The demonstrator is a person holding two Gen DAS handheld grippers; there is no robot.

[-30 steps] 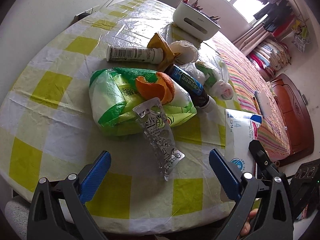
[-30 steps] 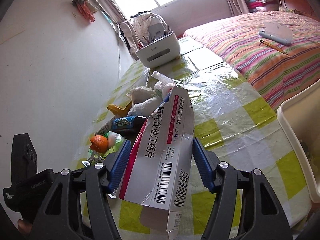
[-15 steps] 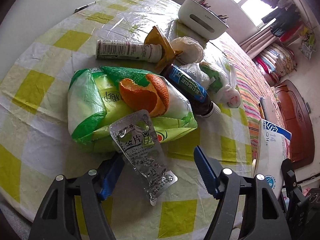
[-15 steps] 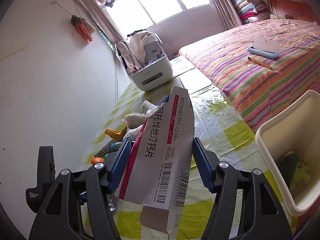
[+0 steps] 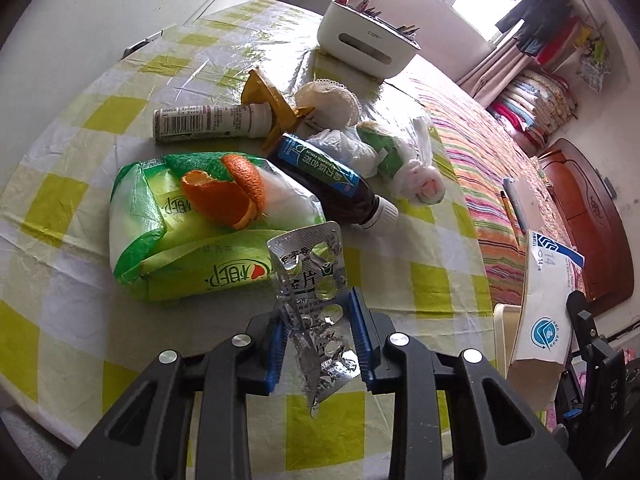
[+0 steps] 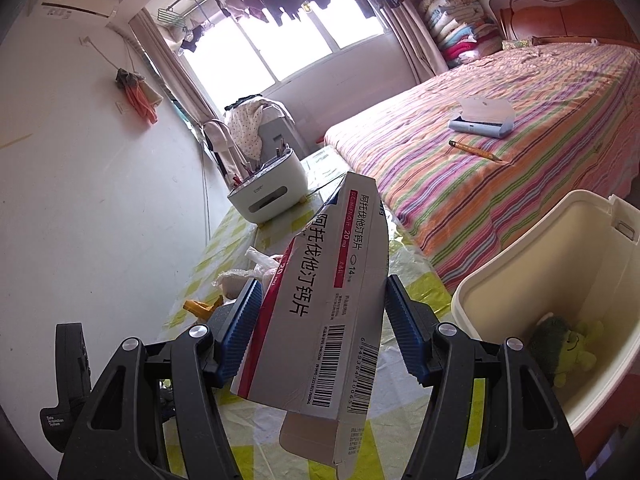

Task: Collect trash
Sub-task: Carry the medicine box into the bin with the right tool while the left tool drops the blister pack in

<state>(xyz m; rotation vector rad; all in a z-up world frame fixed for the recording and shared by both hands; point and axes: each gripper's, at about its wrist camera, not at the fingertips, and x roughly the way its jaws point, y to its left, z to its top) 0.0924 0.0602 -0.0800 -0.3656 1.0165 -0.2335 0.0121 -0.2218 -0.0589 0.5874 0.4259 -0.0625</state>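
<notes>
The left hand-held gripper (image 5: 318, 336) sits low in the middle of its view, and its blue jaws are closing on a crinkly silver pill sheet (image 5: 316, 300) that stands up between them, its top leaning on the green tissue pack (image 5: 188, 236). I think it pinches the sheet by the thin sides so it can lift it off the desk (image 5: 80, 128). An orange peel (image 5: 228, 194) lies on top of the pack, and a brown bottle (image 5: 332, 184) and a white tube (image 5: 208, 122) wait behind it, higher in the frame. The right hand-held gripper (image 6: 320, 328) squeezes an empty medicine box (image 6: 332, 292) tight across its wide sides, with the open flap hanging down. The cream trash bin (image 6: 520, 264) stands at the right edge of that view, beside the desk and near the striped bed (image 6: 520, 128), with something green already inside. The box looks ready to go in there next.
</notes>
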